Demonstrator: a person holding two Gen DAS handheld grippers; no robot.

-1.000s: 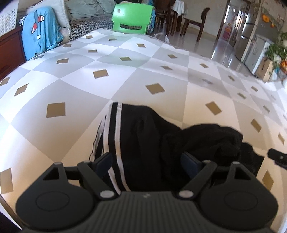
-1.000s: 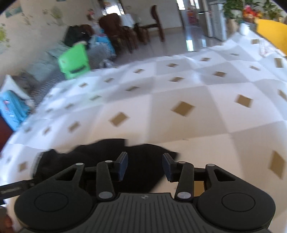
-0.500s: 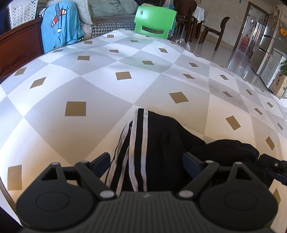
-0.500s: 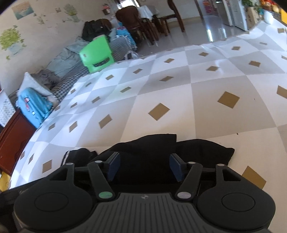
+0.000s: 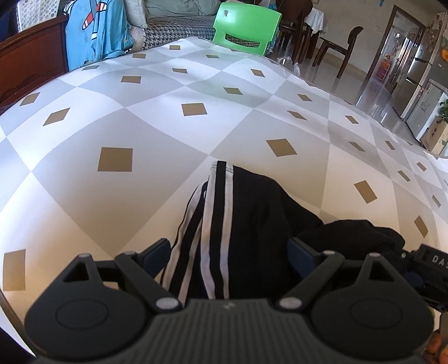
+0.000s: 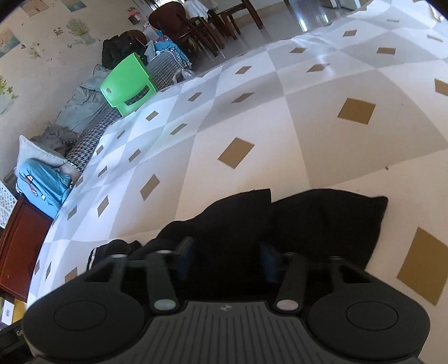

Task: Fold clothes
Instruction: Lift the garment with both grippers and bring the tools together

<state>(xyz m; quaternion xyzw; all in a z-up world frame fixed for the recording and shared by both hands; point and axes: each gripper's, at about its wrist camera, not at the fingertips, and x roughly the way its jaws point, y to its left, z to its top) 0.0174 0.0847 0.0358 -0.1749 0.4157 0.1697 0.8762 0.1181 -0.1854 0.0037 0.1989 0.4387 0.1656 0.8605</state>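
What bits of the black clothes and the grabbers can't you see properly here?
- Left wrist view: the black garment's near end is hidden under the left gripper.
- Right wrist view: the right gripper's closing fingertips are blurred against dark cloth; contact unclear.
- Garment type: bunched, unclear.

The garment (image 5: 246,224) lies on the table (image 5: 140,117) at lower centre of the frame, the chair (image 5: 246,26) behind the table's far edge.

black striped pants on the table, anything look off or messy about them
Yes: the black pants lie bunched on the checked tablecloth, not flat. The white-striped side is creased over itself near the left gripper, and the plain black part is heaped towards the right.
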